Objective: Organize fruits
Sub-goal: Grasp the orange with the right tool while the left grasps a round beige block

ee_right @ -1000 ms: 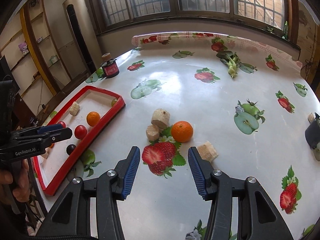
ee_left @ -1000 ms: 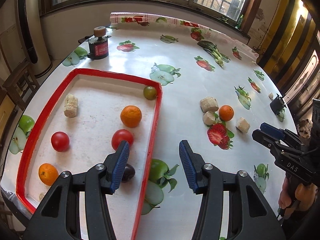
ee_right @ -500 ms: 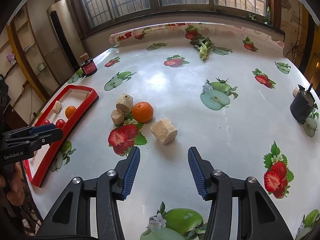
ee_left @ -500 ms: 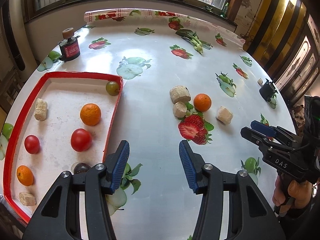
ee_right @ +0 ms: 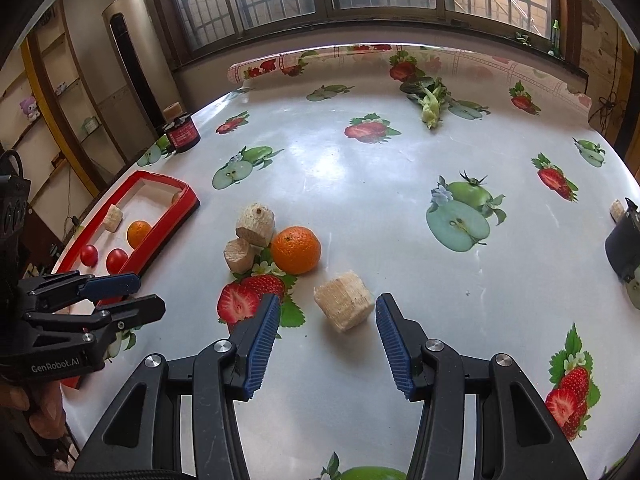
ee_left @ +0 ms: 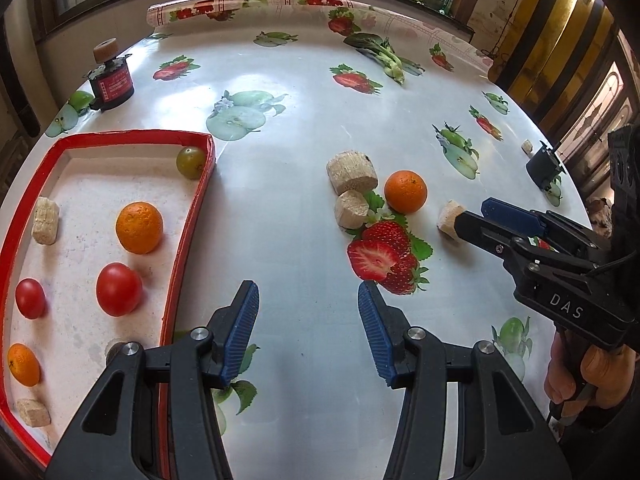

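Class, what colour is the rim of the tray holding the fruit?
Red. The tray has a red rim around a pale speckled floor, clearest in the left wrist view.

Orange [ee_right: 296,250] right of tray [ee_right: 168,226]

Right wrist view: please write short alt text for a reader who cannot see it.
The open right gripper frames a pale chunk lying on a fruit-print table. Beyond it sit an orange and two more chunks; a red tray of fruit is at left.

Both wrist views look forward, sharing the orange [ee_left: 405,191] [ee_right: 296,250]
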The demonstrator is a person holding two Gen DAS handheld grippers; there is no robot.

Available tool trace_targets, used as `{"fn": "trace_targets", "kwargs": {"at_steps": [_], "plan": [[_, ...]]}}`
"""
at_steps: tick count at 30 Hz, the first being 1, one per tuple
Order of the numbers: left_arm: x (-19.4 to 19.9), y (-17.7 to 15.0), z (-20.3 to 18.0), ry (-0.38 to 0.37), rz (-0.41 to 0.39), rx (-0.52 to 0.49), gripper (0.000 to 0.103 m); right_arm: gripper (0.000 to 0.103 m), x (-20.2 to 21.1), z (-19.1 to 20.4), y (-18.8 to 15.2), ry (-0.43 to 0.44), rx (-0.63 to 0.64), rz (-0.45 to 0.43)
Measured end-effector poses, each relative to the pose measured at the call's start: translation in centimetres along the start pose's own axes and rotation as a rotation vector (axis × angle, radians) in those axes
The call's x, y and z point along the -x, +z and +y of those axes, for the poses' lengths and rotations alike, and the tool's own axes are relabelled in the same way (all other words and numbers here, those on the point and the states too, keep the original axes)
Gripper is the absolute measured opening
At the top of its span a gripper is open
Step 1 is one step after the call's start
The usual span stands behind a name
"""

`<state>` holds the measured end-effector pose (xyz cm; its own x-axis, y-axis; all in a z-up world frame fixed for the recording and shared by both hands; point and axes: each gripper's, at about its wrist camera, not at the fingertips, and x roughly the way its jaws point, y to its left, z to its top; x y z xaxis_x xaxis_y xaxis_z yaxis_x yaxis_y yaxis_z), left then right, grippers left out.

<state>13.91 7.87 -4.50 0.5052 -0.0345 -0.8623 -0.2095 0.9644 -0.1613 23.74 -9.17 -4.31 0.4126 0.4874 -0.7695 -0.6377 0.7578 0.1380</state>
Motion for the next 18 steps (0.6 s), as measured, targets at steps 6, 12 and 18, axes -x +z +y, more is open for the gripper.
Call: {"fn": "trace_targets", "kwargs": {"at_steps": [6,12,18], "plan": [[-1.2,0.8,-0.3,-0.008,0.014,-0.015,0.05,0.051,-2.8,1.4,1.9,0.029,0.044,0.024],[-2.6,1.8,-1.1,-0.028,0.024,-0.032,0.05,0.044,-5.1,1.3,3.0,0.04,0.056,0.052],[-4.4,3.2,-2.5,-0.067,0.025,-0.046,0.049,0.034,-3.5,-0.5,2.8,0.038,0.016,0.017]]}}
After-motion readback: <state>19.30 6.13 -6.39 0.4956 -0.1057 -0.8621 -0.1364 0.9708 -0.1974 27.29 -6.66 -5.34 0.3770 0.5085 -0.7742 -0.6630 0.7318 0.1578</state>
